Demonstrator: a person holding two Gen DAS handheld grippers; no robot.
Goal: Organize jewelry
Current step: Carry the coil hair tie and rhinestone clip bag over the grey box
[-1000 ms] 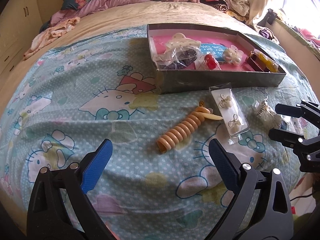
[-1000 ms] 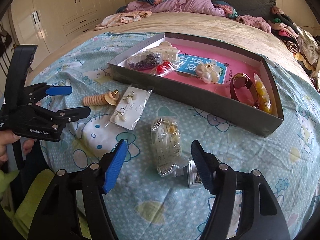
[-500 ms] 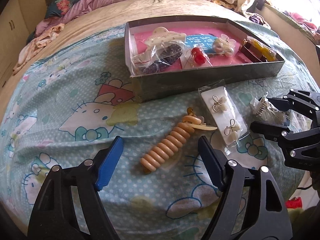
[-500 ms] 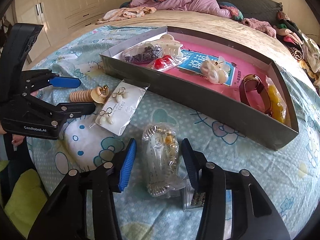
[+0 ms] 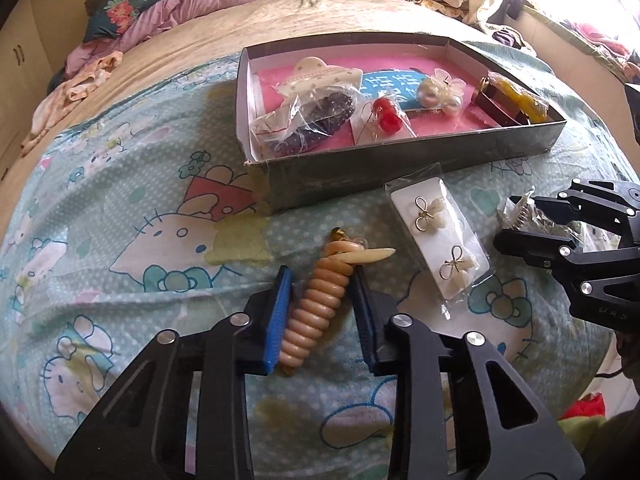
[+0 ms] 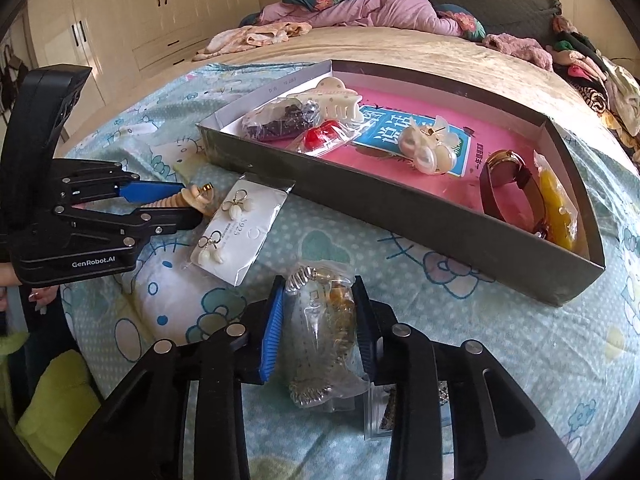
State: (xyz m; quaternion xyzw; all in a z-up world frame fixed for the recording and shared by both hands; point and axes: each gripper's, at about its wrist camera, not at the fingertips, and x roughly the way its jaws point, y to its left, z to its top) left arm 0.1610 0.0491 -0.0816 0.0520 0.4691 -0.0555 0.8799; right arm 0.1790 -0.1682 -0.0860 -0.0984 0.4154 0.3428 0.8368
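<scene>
Bed cover (image 5: pixel 120 208): pale blue cartoon-cat print, spread over the near half of the bed; everything below lies on it.
Left gripper (image 5: pixel 320 296): low over the cover, pointing steeply down. Jaws have just been closing and now sit narrow, blue pads pressed against either flank of the coil hair clip. Seen side-on in the right wrist view at (image 6: pixel 188 204).
Coil hair clip (image 5: pixel 320 304): peach ribbed spiral, lying lengthwise between the left pads; gold end and cream prong stick out past the fingertips toward the box.
Earring card (image 5: pixel 440 240): white card in a clear sleeve, two bow-and-pearl earrings; flat on the cover between the two grippers, just in front of the box, touching neither gripper.
Box (image 6: pixel 400 200): shallow grey tray with pink lining, behind the loose items. Inside, left to right: cream claw clip (image 6: pixel 336 98), bag of dark beads (image 6: pixel 280 120), red piece in a sleeve (image 6: pixel 324 138), pearl cluster (image 6: pixel 428 152), brown-strap watch (image 6: pixel 504 184), yellow item in a bag (image 6: pixel 556 200).
Right gripper (image 6: pixel 320 328): also angled down at the cover. Jaws have just been closing; now narrow, pads squeezing the bagged jewelry.
Bagged jewelry (image 6: pixel 324 332): clear pouch of silver and gold chain pieces, on the cover in front of the box, clamped at its middle.
Small clear case (image 6: pixel 384 408): partly hidden under the right finger; contents unclear.
Person: fingers (image 6: pixel 40 296) at the left edge, below the left gripper's body.
</scene>
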